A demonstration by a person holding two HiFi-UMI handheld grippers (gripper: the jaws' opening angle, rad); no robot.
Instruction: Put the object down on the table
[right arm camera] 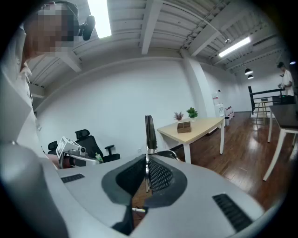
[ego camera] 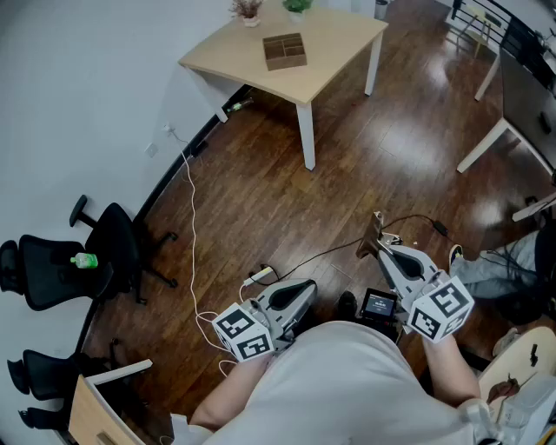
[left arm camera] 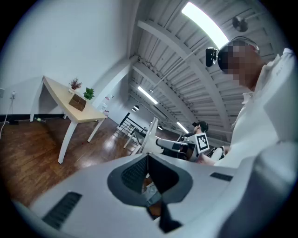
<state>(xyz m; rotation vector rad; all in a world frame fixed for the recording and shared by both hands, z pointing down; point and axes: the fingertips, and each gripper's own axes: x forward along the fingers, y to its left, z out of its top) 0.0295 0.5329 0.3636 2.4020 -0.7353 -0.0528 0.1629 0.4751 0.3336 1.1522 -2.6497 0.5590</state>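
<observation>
At the left of the head view, two black office chairs point(ego camera: 111, 245) stand on the dark wood floor point(ego camera: 261, 191) beside the white wall; a green bottle point(ego camera: 84, 259) lies on the seat of one. A white cable point(ego camera: 191, 228) trails over the floor from the wall towards the person.

The left gripper point(ego camera: 307, 286) is held close to the person's body, above the floor. In the left gripper view its jaws point(left arm camera: 148, 156) meet at the tips with nothing between them.

The right gripper point(ego camera: 375, 247) is held just beside it, also near the body. Its jaws are clamped on a thin flat piece point(right arm camera: 149, 132), which stands upright out of the tips; in the head view it looks brown point(ego camera: 376, 228). What the piece is made of cannot be told. It hangs in the air over the floor, well apart from the table.

The light wooden table point(ego camera: 343, 42) stands further off on white legs. A brown compartment box point(ego camera: 285, 50) rests near the middle of its top, and two small potted plants point(ego camera: 247, 9) sit at its far edge.
</observation>
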